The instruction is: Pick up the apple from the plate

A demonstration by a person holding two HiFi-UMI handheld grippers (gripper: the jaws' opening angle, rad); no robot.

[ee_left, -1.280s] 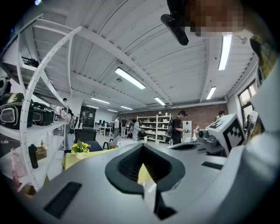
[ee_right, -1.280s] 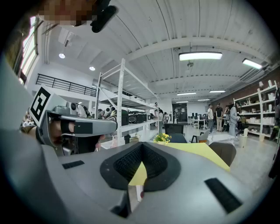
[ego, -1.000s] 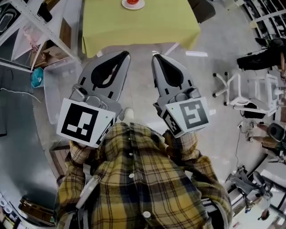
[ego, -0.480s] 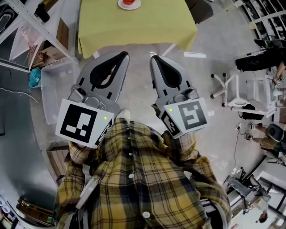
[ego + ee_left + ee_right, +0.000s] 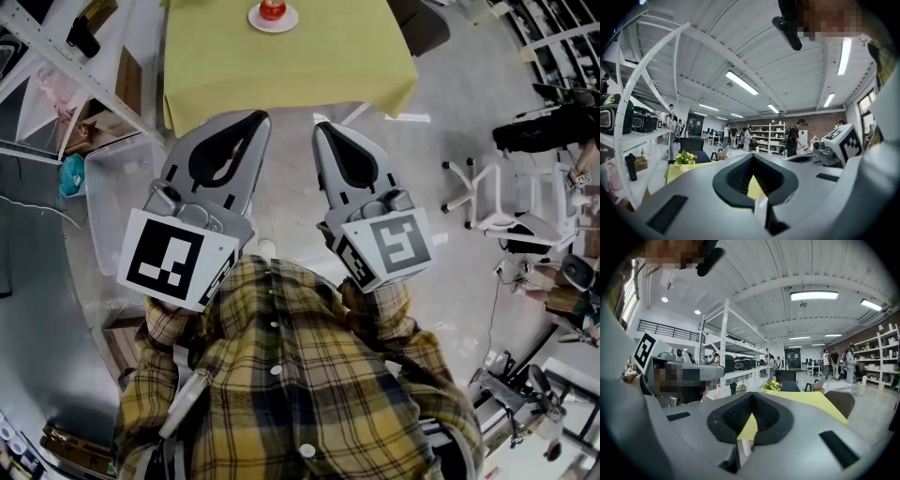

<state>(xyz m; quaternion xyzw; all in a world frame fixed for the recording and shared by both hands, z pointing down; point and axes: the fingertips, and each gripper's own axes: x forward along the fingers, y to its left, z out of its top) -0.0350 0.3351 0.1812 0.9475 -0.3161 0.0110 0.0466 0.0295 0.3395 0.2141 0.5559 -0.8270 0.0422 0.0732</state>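
The apple (image 5: 273,8), red, sits on a small white plate (image 5: 286,20) on the far part of the worktop (image 5: 281,66), which is covered by a yellow-green cloth. Nothing touches the apple.

Both tools are held on the near side of the worktop, over the grey floor (image 5: 441,122), and well apart from the plate. The left hand-held gripper (image 5: 260,116) has its jaws together, tips meeting, with nothing between them. Its tip lies close to the hanging near edge of the cloth in the head view. The right hand-held gripper (image 5: 319,127) is just beside it to the right, also closed and empty, and the two point toward the worktop almost in parallel. Each carries a cube with black-and-white square markers at its near end, and behind them shows the person's yellow plaid shirt (image 5: 291,375).

In the left gripper view, a small pot of yellow flowers (image 5: 685,159) stands on the cloth.

On the floor to the left of the worktop stands a clear plastic bin (image 5: 112,178), with white metal shelving (image 5: 52,42) further left. A white chair (image 5: 511,202) stands on the right.
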